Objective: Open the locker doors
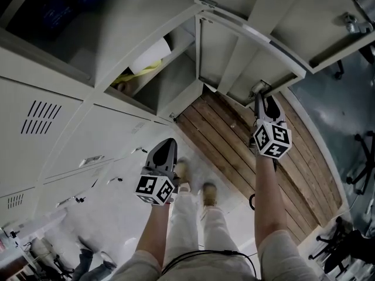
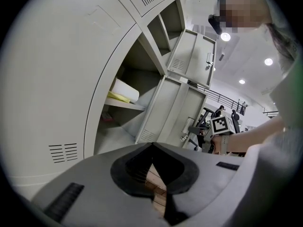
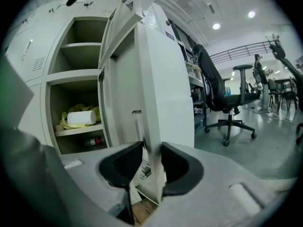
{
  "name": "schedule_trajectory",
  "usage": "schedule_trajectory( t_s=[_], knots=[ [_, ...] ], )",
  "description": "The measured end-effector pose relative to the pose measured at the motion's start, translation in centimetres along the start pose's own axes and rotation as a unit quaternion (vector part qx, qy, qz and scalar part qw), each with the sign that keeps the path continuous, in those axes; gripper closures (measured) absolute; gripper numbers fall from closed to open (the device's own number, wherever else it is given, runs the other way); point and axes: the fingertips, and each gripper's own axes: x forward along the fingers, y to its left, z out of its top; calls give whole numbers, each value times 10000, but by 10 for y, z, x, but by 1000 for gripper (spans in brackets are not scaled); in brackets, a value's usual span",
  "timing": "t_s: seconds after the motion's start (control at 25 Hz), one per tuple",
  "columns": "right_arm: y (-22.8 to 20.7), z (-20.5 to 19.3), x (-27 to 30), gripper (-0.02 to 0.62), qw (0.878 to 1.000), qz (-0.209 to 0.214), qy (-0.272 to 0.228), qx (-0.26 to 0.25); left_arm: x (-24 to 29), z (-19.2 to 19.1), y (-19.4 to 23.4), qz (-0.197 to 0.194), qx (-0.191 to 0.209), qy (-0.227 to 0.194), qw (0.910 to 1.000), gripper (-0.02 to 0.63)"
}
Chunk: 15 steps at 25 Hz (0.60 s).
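One lower door (image 3: pixel 165 93): open, long axis upright, free edge near.
Right gripper (image 3: pixel 151 150): pinches that edge.
Left gripper (image 2: pixel 152 144): closed, empty.

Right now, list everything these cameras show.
locker bank: one, off-white, left
upper door: one, off-white, swung open
lower door: one, off-white, swung open
white roll: one, on shelf in lower open compartment
cloth: one, yellow, against the roll
bottle-like item: one, red band, below that shelf
floor boards: brown, before the lockers
office chairs: several, black, room beyond
shoes: two, tan, on floor
left gripper: grey, shut, empty
right gripper: grey, closed on lower door edge
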Motion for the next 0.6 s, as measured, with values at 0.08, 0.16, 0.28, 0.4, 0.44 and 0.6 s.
schedule_trajectory(
  t_s=[0.08,0.16,0.28,0.4,0.44,0.6],
  knots=[
    [0,2,1,476,10000,-7,-39,10,-1,0,3,11,6,6,10000,607],
    [4,6,2,428,9999,75,-127,5,-2,1,5,27,13,-5,10000,607],
    [11,11,0,375,9995,143,-227,-135,-5,3,8,63,15,-39,10000,607],
    [13,15,-6,335,9993,89,-273,-243,-9,6,9,98,-2,-87,9999,607],
    [13,16,-8,327,9992,66,-283,-265,-11,7,9,107,-4,-101,9999,607],
    [13,20,-21,325,9989,32,-267,-376,-19,12,7,137,-21,-166,9998,607]
  ],
)
